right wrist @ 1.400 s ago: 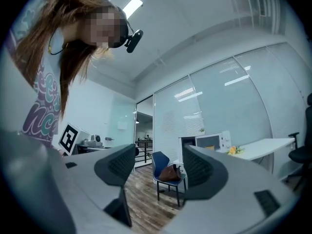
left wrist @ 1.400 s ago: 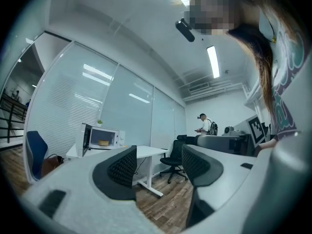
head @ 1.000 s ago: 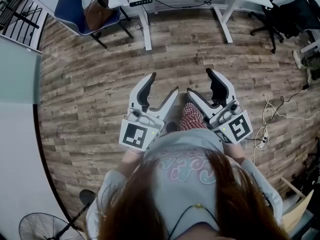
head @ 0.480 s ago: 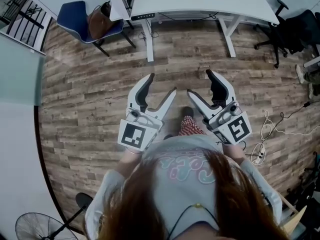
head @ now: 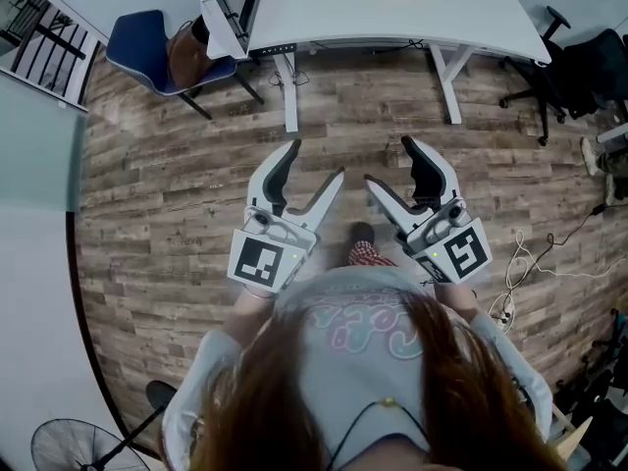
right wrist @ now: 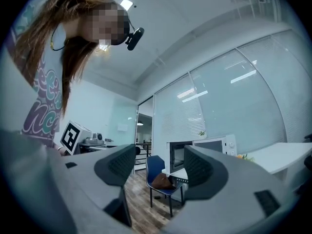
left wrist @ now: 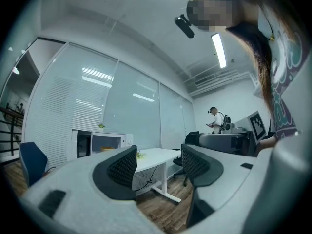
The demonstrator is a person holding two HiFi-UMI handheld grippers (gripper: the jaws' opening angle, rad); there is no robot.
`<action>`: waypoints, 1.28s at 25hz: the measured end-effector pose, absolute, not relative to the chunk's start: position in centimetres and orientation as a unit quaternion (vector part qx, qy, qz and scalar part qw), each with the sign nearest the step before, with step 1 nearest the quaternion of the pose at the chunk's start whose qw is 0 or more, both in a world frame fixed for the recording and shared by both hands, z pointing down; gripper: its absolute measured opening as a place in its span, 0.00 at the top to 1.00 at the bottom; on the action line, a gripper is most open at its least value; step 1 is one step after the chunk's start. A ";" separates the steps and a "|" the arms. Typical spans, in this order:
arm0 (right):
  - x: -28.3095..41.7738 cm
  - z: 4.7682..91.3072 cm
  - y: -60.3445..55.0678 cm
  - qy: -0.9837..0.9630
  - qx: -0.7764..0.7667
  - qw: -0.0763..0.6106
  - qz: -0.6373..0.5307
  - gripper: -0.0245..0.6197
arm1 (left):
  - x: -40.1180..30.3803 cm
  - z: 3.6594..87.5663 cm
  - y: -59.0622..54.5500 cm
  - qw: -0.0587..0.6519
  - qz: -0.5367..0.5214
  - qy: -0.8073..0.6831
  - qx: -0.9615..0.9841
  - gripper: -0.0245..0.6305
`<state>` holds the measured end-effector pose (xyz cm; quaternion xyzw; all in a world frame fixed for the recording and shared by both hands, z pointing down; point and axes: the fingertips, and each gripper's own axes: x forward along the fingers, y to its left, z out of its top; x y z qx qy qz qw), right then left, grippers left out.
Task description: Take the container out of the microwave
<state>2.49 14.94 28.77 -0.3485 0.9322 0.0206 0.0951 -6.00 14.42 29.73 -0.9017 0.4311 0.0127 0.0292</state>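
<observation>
A yellowish container (left wrist: pixel 107 148), probably, sits inside the microwave (head: pixel 232 6) on the desk (head: pixel 392 8), well ahead. Both grippers (left (head: pixel 317 161), right (head: pixel 389 161)) gape wide, holding nothing. A hurried reach could tip the container.

- Left gripper (head: pixel 318 161) and right gripper (head: pixel 389 161): pale grey moulded shells, each with two curved jaws.
- Pads (left wrist: pixel 122 165): black, with a fine grid texture.
- Left marker cube (head: pixel 260 261) and right marker cube (head: pixel 468 253): white faces printed with black square patterns.
- Clothing: light grey T-shirt (head: pixel 363 307) with pastel lettering, red-and-white checked trousers (head: pixel 371 254), dark shoe (head: pixel 361 232).
- Head: long brown hair (head: pixel 294 400), black head camera (right wrist: pixel 135 37); thin dark neck cord (head: pixel 345 435).
</observation>
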 end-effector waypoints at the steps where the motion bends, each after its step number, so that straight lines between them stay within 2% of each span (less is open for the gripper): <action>1: 2.8 28.7 14.4 0.932 -0.348 0.097 0.019 0.50 | -5.8 29.7 14.0 0.031 0.010 0.432 -0.901 0.57; 17: 7.6 27.7 7.8 0.941 -0.313 0.129 0.018 0.50 | -1.4 29.3 7.4 0.040 0.022 0.468 -0.882 0.57; 32: 6.1 28.0 5.6 0.945 -0.307 0.115 0.021 0.50 | -2.6 29.9 5.3 0.033 0.023 0.470 -0.882 0.57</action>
